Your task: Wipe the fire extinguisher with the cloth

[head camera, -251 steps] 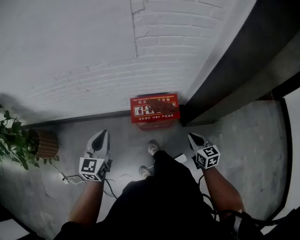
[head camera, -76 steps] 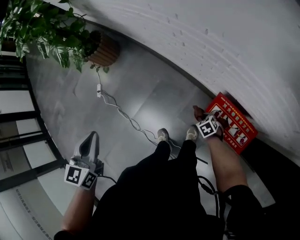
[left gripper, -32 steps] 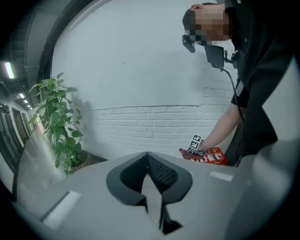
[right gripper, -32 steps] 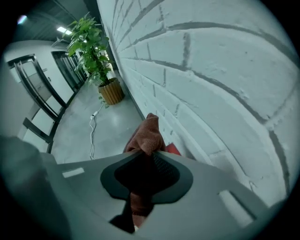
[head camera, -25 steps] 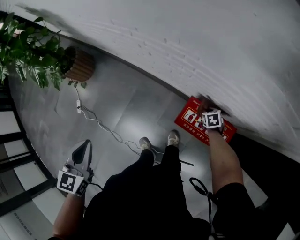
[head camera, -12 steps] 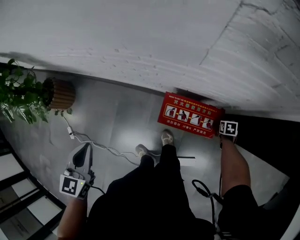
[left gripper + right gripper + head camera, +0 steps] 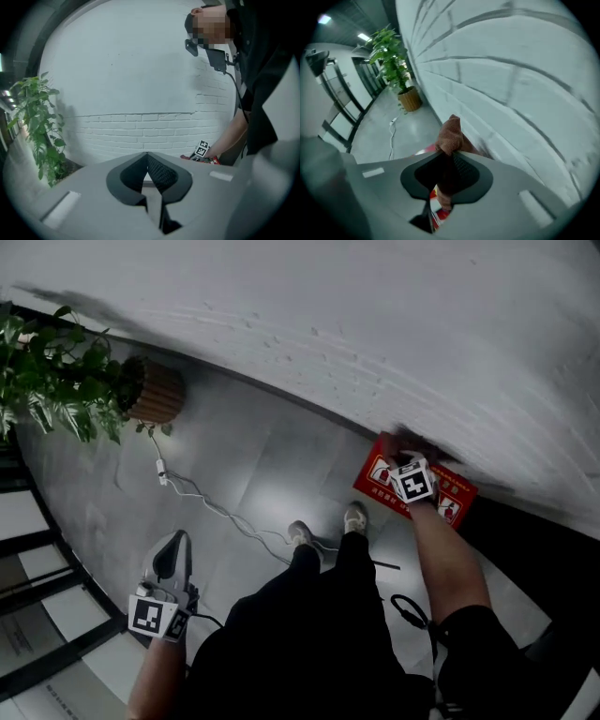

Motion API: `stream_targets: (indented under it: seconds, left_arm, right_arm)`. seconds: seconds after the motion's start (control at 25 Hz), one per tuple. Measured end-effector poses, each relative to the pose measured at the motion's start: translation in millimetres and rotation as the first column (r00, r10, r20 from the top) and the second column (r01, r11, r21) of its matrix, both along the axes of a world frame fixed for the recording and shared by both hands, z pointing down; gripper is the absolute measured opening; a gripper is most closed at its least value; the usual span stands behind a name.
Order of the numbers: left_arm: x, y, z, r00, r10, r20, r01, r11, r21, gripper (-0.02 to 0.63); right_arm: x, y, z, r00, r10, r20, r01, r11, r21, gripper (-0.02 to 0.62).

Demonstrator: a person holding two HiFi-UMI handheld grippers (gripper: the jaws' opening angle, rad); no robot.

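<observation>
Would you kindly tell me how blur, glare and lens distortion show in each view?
Head view: the wall bows along its foot, a pale sheen lies on the floor, and the cloth at the right gripper is smeared. Left gripper view: dark rounded corners, sharp brickwork. Right gripper view: the wall streaks; the cloth is crisp.

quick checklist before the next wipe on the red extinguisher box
1. Cloth gripped: ok, the right gripper is shut on it, with cloth sticking out past the tips.
2. Right gripper over the red extinguisher box: ok, seen in the head view, close to the white wall.
3. Cloth touching the box: cannot tell, that spot is blurred.
4. Left gripper out of the way: ok, shut, empty, and held off to the side over the floor.
5. Cable clear of the feet: not ok, it trails up to the shoe.
</observation>
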State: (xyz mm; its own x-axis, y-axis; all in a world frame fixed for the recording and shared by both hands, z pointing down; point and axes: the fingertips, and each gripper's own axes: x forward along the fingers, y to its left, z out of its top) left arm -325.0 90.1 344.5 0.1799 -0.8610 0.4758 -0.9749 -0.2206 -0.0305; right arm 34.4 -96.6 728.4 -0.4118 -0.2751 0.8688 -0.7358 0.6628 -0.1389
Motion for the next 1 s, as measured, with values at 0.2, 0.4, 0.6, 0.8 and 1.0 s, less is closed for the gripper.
stream_targets:
  seconds: [0.2, 0.4, 0.6, 0.8, 1.0]
  left_arm:
    - [-32, 31, -16, 0.985, -0.172, 0.002, 0.172, 0.985, 0.003, 0.000]
    - [-39, 40, -19, 0.969, -0.234, -0.074, 0.236, 0.972, 0.013, 0.000]
    - [-25, 6, -8, 0.986, -0.135, -0.099, 0.135, 0.991, 0.002, 0.000]
    - [15, -31, 7, 0.990, -0.011, -0.139, 0.008, 1.000, -0.023, 0.000]
    - [53, -49, 23, 0.980, 0.105, -0.169, -0.115, 0.992, -0.049, 0.000]
  right_arm:
    - [-61, 30, 41, 0.989, -0.142, -0.050, 0.128, 0.967, -0.219, 0.051]
    - [-25, 39, 43, 0.987, -0.134, -0.088, 0.113, 0.970, -0.213, 0.051]
    - [63, 52, 32, 0.992, 0.016, -0.122, -0.033, 0.990, -0.136, 0.051]
    - [164, 90, 24, 0.955, 0.208, -0.212, -0.240, 0.960, -0.141, 0.051]
    - [251, 153, 24, 0.861, 0.408, -0.304, -0.486, 0.836, -0.254, 0.051]
